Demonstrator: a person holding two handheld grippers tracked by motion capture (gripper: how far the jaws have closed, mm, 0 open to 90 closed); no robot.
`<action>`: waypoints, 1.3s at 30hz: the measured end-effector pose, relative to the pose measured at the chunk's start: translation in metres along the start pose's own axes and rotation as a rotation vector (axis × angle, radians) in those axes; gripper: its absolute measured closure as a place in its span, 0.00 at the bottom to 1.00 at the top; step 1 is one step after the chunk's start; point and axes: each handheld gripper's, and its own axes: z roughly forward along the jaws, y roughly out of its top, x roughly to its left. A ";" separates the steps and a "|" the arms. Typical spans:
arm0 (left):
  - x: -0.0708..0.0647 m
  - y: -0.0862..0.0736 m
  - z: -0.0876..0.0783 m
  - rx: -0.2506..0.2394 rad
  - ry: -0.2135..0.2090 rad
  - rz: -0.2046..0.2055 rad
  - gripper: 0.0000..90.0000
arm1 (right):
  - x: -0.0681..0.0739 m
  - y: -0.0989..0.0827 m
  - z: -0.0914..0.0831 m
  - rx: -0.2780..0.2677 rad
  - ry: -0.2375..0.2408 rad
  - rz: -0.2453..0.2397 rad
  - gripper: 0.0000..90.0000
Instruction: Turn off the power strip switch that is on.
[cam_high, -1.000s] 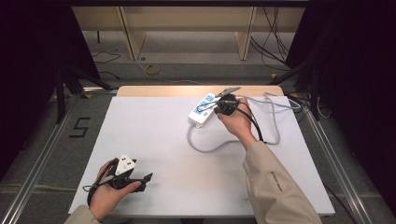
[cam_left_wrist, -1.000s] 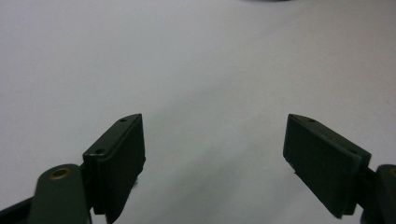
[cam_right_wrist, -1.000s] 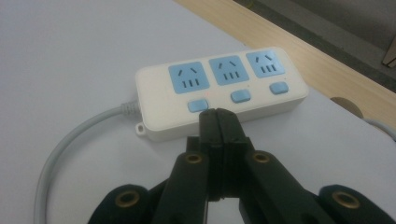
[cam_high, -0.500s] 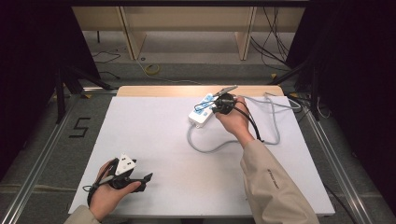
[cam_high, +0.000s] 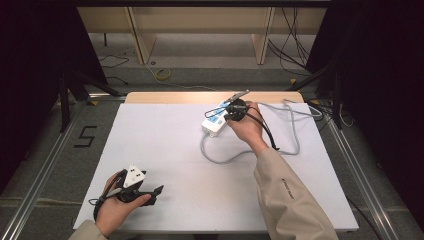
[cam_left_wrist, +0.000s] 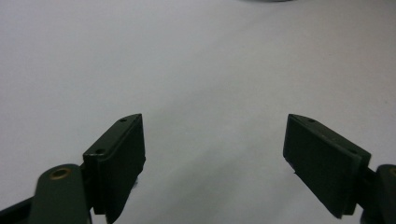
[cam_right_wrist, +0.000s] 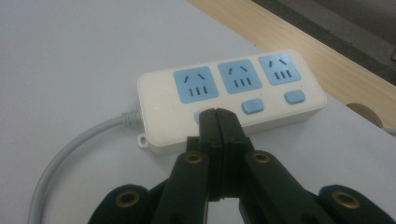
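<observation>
A person at a white-topped table (cam_high: 165, 150) works a hand-held gripper in each hand. The right gripper (cam_right_wrist: 217, 114), its jaws pressed flat together with nothing between them, has its joined tips set against the first blue switch button at the cable end of a white power strip (cam_right_wrist: 233, 100). The strip (three blue sockets in a row, a blue button below each) lies flat toward the far side of the table, near its bare wooden edge (cam_right_wrist: 299, 42). A small red light glows on the strip's face just above the jaw tips.

From the high view, the right hand (cam_high: 246, 127) reaches forward over the power strip (cam_high: 214, 122) with the right gripper (cam_high: 233, 108), while the strip's grey cable (cam_high: 220, 156) curls back toward the person and then runs off to the right side of the table.

The left gripper (cam_high: 152, 192) rests low at the near left corner, well apart from the strip, held in the left hand (cam_high: 117, 207). In its own view the left gripper (cam_left_wrist: 212, 154) has its jaws spread wide, holding nothing, with bare white tabletop between them.
</observation>
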 end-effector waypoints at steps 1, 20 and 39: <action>0.000 0.000 0.000 0.000 0.000 0.000 0.23 | 0.000 0.000 0.001 -0.004 0.001 -0.001 1.00; 0.001 0.000 0.001 0.004 -0.008 -0.002 0.23 | 0.001 0.007 0.028 0.025 0.018 0.028 1.00; 0.000 0.000 0.002 0.005 -0.014 0.001 0.23 | 0.001 0.014 0.043 0.055 0.011 0.041 1.00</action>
